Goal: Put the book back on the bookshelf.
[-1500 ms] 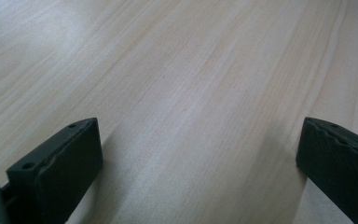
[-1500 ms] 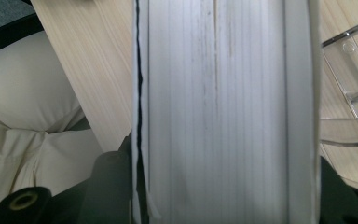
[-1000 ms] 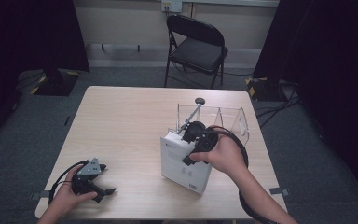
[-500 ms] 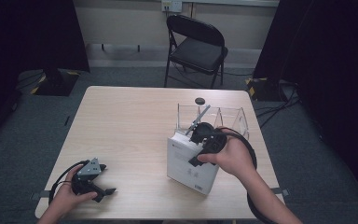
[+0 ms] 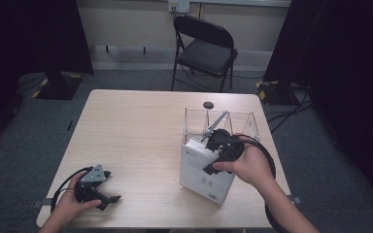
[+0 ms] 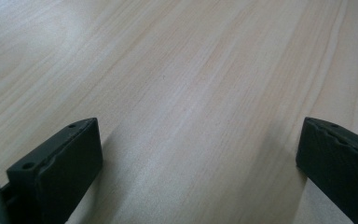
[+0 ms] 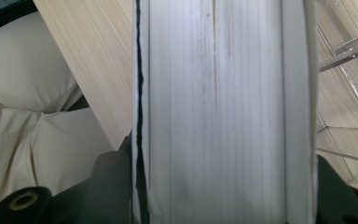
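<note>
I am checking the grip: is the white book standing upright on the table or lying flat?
Upright but tilted. The white book stands on its edge on the table, the right tool clamping its top.

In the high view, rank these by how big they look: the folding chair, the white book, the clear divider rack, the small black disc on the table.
1. Folding chair, though farther off.
2. White book and clear divider rack: too alike to rank.
3. Small black disc, smallest.

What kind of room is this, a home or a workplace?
Probably a lab or recording studio rather than a home: black curtains hang at both sides, cables run over the grey carpet, and a lone folding chair stands behind the plain wooden table.
</note>
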A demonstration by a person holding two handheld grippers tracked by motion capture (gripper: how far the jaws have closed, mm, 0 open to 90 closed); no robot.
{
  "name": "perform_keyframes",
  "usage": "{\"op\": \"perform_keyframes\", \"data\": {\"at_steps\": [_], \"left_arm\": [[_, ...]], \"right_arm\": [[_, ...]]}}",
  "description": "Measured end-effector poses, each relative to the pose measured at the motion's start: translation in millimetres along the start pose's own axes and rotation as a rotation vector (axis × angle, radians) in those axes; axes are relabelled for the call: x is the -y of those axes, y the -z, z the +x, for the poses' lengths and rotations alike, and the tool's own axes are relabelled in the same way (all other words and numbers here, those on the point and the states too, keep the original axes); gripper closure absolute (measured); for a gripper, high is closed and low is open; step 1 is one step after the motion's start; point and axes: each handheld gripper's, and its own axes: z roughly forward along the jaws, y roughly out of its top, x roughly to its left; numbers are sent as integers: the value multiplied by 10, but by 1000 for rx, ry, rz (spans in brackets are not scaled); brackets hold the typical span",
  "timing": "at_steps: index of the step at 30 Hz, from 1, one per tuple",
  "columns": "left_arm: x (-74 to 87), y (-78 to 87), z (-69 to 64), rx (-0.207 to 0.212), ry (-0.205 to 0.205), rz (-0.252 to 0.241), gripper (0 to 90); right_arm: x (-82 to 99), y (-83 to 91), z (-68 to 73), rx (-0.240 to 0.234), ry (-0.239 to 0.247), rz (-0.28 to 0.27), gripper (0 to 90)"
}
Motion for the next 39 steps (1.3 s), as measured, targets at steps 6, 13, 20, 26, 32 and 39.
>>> {"op": "perform_keyframes", "data": {"at_steps": [6,13,20,26,32,39], "left_arm": [[0,0,0,0,0,0,0],[0,0,-3,-5,0,0,0],[0,0,0,0,0,0,0],[0,-1,0,0,0,-1,0],[0,0,-3,-5,0,0,0],[0,-1,0,0,0,-1,0]], "right_arm": [[53,12,-10,7,6,-7,522],[122,30,-25,3,-8,-3,522],[235,81,-68,13,-32,2,522],[306,122,-99,21,-45,-4,523],[365,140,-133,20,-60,-5,522],[427,170,-162,27,-76,1,522]]}}
